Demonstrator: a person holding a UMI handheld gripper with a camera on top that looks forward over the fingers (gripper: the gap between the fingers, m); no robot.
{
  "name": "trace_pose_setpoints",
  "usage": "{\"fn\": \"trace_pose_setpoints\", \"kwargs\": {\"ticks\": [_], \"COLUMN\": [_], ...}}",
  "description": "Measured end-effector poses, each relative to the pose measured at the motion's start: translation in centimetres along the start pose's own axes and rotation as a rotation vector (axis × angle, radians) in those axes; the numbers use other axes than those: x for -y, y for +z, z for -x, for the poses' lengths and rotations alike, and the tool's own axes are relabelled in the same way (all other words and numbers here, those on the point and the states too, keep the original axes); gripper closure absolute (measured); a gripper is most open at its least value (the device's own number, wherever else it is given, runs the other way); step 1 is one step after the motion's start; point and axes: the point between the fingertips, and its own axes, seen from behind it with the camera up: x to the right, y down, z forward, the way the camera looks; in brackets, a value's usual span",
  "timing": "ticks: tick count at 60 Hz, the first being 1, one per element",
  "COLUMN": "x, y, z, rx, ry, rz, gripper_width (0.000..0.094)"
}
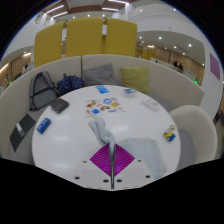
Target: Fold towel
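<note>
A pale grey towel (141,154) lies crumpled on the round white table (70,140), just ahead of and to the right of my fingers. A strip of it (100,130) rises from between the pads and leans away to the left. My gripper (111,150) is shut on the towel: the two magenta pads (103,158) meet in a thin line with the cloth pinched between them. The part of the towel below the pads is hidden.
On the table beyond the towel are several small cards (106,103), a white sheet (150,104), a black item (60,104), a blue can (43,124), a dark tablet (22,131) and a small yellow-blue object (170,133). A white chair (196,126) stands at the right, a backpack (42,88) and yellow partitions (85,40) behind.
</note>
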Motion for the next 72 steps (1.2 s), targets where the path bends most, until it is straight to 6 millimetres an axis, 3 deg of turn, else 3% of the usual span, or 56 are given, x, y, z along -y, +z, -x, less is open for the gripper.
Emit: {"fn": "trace_pose_setpoints", "kwargs": {"ticks": [9,15,16,23,25,32,40,46,53,62,72], "x": [-0.6,-2.5,-3.1,-6.0,-6.3,-5.4,-4.0,-3.6,-3.4,-3.4,-3.8], "y": [1.1,3.3,3.7,4.9,4.3,-0.5,-9.3,-16.8,-23.8,-29.5,-31.5], "z": [-10.5,-14.9,-15.3,-18.4,-19.2,-20.4,-21.3,-20.8,-20.4,-20.8,-20.5], "rx": [-0.075,-0.076,-0.069,-0.062,-0.061,-0.024,-0.014,0.014,0.023,0.003,-0.003], "ry": [-0.028,-0.053,-0.059,-0.093,-0.085,-0.033,0.027,0.09,0.113,0.082,0.041], "rz": [0.02,0.039,0.05,0.124,0.13,0.11,0.097,0.114,0.118,0.098,0.071], "gripper_width": [0.0911,0.0892,0.0846,0.0048,0.0099,0.0068,0.0066,0.0064,0.0063,0.0067,0.0065]}}
